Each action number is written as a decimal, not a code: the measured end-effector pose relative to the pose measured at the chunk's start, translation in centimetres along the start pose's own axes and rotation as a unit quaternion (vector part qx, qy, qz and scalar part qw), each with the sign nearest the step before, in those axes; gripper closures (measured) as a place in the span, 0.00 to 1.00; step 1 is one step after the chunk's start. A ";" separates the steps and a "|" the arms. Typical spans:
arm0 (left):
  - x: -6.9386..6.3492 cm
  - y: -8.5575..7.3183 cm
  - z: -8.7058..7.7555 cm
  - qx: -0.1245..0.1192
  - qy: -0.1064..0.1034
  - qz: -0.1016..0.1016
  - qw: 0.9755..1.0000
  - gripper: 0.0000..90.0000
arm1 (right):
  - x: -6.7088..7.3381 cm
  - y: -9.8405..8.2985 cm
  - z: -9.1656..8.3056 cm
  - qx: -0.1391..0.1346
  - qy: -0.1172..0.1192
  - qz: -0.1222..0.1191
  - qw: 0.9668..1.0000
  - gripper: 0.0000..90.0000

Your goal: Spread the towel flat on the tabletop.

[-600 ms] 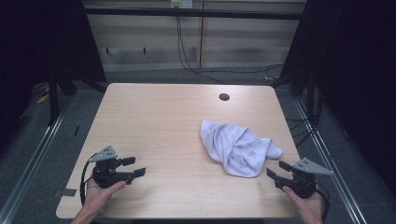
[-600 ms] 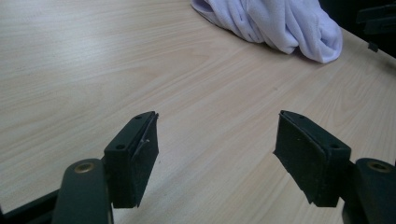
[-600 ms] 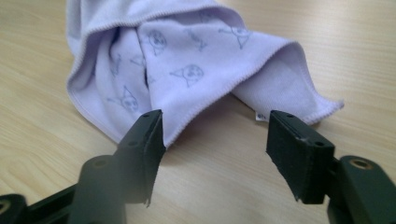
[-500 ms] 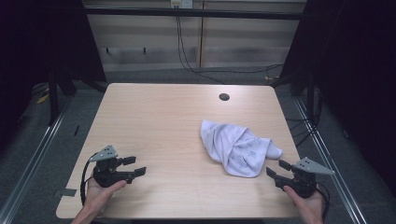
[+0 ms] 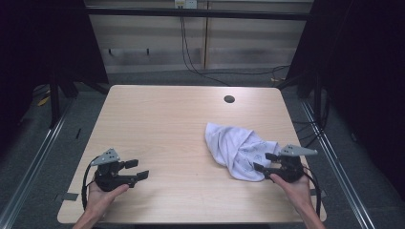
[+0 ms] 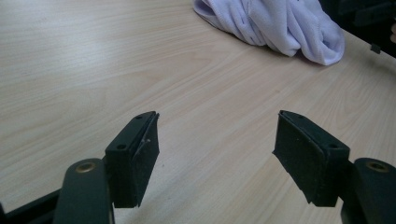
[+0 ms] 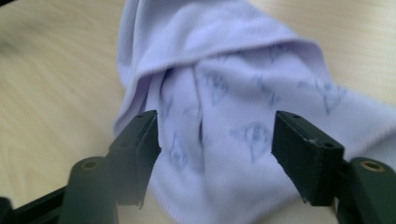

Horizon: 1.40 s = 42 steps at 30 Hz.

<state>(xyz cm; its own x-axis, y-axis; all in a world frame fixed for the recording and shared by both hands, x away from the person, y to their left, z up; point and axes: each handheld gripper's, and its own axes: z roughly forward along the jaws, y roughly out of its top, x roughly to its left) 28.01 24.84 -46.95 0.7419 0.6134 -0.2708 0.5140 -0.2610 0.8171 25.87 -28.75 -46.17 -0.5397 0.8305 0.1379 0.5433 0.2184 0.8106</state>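
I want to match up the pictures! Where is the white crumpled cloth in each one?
High view: the cloth lies right of the middle of the table, just ahead of the open right gripper.
Left gripper view: at the top right, far past the open left gripper.
Right gripper view: close up in the middle, just ahead of the open jaws.
Shared landmark: the pale wooden tabletop under it.

Pale lilac-white cloth [image 5: 239, 150] on light wood-grain table [image 5: 162, 129]
Faint blue printed motifs on the cloth; both grippers' jaws black
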 end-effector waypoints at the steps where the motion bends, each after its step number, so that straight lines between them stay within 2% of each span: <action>1: 0.0 0.0 0.0 0.000 0.000 0.000 1.000 0.34 | 0.0 0.0 0.0 0.000 0.000 0.000 1.000 0.33; 2: 0.0 0.0 0.1 0.002 -0.002 0.001 1.000 0.34 | -0.7 1.1 1.1 -0.003 0.003 0.007 1.000 0.33; 3: 0.0 0.0 0.1 0.002 -0.002 0.001 1.000 0.34 | -0.7 1.1 1.1 -0.003 0.003 0.007 1.000 0.33; 4: 0.0 0.1 0.3 0.005 -0.004 0.005 1.000 0.34 | -1.3 2.1 2.4 -0.001 0.004 0.003 1.000 0.30; 6: 0.0 0.2 0.4 0.006 -0.004 0.007 1.000 0.34 | -1.7 2.7 3.9 0.004 0.006 0.001 1.000 0.27; 7: 0.0 0.2 0.4 0.006 -0.004 0.007 1.000 0.34 | -1.7 2.7 3.9 0.004 0.006 0.001 1.000 0.27; 8: -0.1 0.2 0.3 0.005 -0.003 0.008 1.000 0.34 | -1.9 2.8 4.7 0.005 0.005 0.002 1.000 0.25; 9: -0.1 0.2 0.3 0.005 -0.003 0.008 1.000 0.34 | -2.1 2.9 5.5 0.009 0.002 0.007 1.000 0.23; 10: -0.1 0.2 0.3 0.005 -0.003 0.009 1.000 0.34 | -2.2 2.6 7.1 0.038 -0.020 0.003 0.999 0.25; 11: -0.1 0.2 0.2 0.004 -0.003 0.010 1.000 0.34 | -2.2 2.6 7.1 0.038 -0.020 0.003 0.999 0.25; 12: -0.1 0.2 0.1 0.001 -0.003 0.010 1.000 0.34 | -2.1 1.8 8.5 0.074 -0.022 -0.008 0.997 0.27; 13: -0.1 0.2 0.1 0.001 -0.003 0.010 1.000 0.34 | -2.1 1.8 8.5 0.074 -0.022 -0.008 0.997 0.27; 14: -0.1 0.2 0.1 -0.001 -0.005 0.008 1.000 0.34 | -1.7 1.8 8.6 0.077 -0.030 -0.012 0.997 0.41; 15: -0.1 0.2 0.1 -0.001 -0.005 0.008 1.000 0.34 | -1.7 1.8 8.6 0.077 -0.030 -0.012 0.997 0.41; 16: 0.0 0.3 0.1 -0.003 -0.008 0.000 1.000 0.34 | -1.7 1.7 8.2 0.074 -0.027 -0.019 0.997 0.60; 17: -0.1 0.4 0.1 -0.007 -0.008 -0.001 1.000 0.35 | -1.6 1.5 8.2 0.071 -0.016 -0.016 0.997 0.68; 18: -0.3 0.6 -0.1 -0.014 -0.009 0.004 1.000 0.36 | -1.4 1.5 8.2 0.066 -0.010 -0.021 0.998 0.73; 19: -0.3 0.6 -0.1 -0.014 -0.009 0.004 1.000 0.36 | -1.4 1.5 8.2 0.066 -0.010 -0.021 0.998 0.73; 21: -0.8 1.0 -0.6 -0.033 -0.006 0.016 0.999 0.36 | -0.6 1.4 8.5 0.063 0.003 -0.031 0.998 0.76; 22: -0.9 1.3 -0.6 -0.035 -0.009 0.020 0.999 0.36 | 0.5 1.5 9.0 0.060 0.032 -0.042 0.997 0.78; 23: -0.9 1.3 -0.6 -0.035 -0.009 0.020 0.999 0.36 | 0.5 1.5 9.0 0.060 0.032 -0.042 0.997 0.78; 24: -0.7 1.3 -0.4 -0.028 -0.008 0.016 0.999 0.36 | 1.8 1.6 9.5 0.061 0.059 -0.056 0.995 0.79; 25: -0.7 1.3 -0.4 -0.028 -0.008 0.016 0.999 0.37 | 1.8 1.6 9.5 0.061 0.059 -0.056 0.995 0.79; 27: -0.3 1.4 -0.3 -0.034 -0.019 0.000 0.999 0.38 | 3.3 1.8 10.1 0.065 0.089 -0.070 0.991 0.79; 28: -0.3 1.6 -0.3 -0.035 -0.012 0.004 0.999 0.39 | 4.9 1.8 10.7 0.065 0.126 -0.081 0.987 0.79; 29: -0.3 1.6 -0.3 -0.035 -0.012 0.004 0.999 0.40 | 4.9 1.8 10.7 0.065 0.126 -0.081 0.987 0.79; 30: -0.3 1.8 -0.2 -0.037 -0.012 0.008 0.999 0.40 | 6.7 2.0 11.3 0.070 0.160 -0.100 0.980 0.78; 31: -0.4 2.0 -0.2 -0.039 -0.015 0.009 0.999 0.40 | 6.7 2.0 11.3 0.070 0.160 -0.100 0.980 0.78; 32: -0.4 2.1 0.0 -0.041 -0.023 0.006 0.999 0.42 | 7.5 2.1 11.5 0.075 0.177 -0.108 0.975 0.77; 33: -0.7 2.5 0.3 -0.035 -0.023 0.015 0.999 0.44 | 9.2 2.4 11.8 0.080 0.195 -0.119 0.970 0.68; 34: -0.8 2.8 0.5 -0.032 -0.029 0.019 0.999 0.46 | 9.7 2.8 11.6 0.076 0.192 -0.122 0.971 0.61; 36: -1.0 3.1 0.6 -0.033 -0.034 0.023 0.999 0.50 | 9.4 4.0 10.4 0.049 0.196 -0.100 0.974 0.52; 37: -1.1 3.4 0.7 -0.037 -0.040 0.028 0.998 0.50 | 9.4 4.0 10.4 0.049 0.196 -0.100 0.974 0.52; 39: -1.2 4.2 1.2 -0.038 -0.049 0.036 0.997 0.55 | 8.4 4.8 8.7 0.027 0.185 -0.078 0.979 0.52; 40: -1.2 4.7 1.6 -0.039 -0.051 0.040 0.997 0.56 | 7.8 4.8 8.0 0.025 0.177 -0.078 0.981 0.53; 41: -1.1 5.2 2.2 -0.037 -0.055 0.041 0.997 0.61 | 6.9 4.5 7.2 0.029 0.153 -0.072 0.985 0.53; 42: -0.9 6.3 3.8 -0.031 -0.067 0.032 0.997 0.61 | 6.4 4.2 7.0 0.028 0.149 -0.069 0.986 0.53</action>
<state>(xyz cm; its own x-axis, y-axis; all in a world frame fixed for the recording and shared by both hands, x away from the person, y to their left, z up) 32.19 19.83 -43.48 0.8251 0.4909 -0.2796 0.4399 -0.2477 0.8632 29.20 -18.96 -45.82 -0.7720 0.6044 0.1966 0.4816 0.3543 0.8016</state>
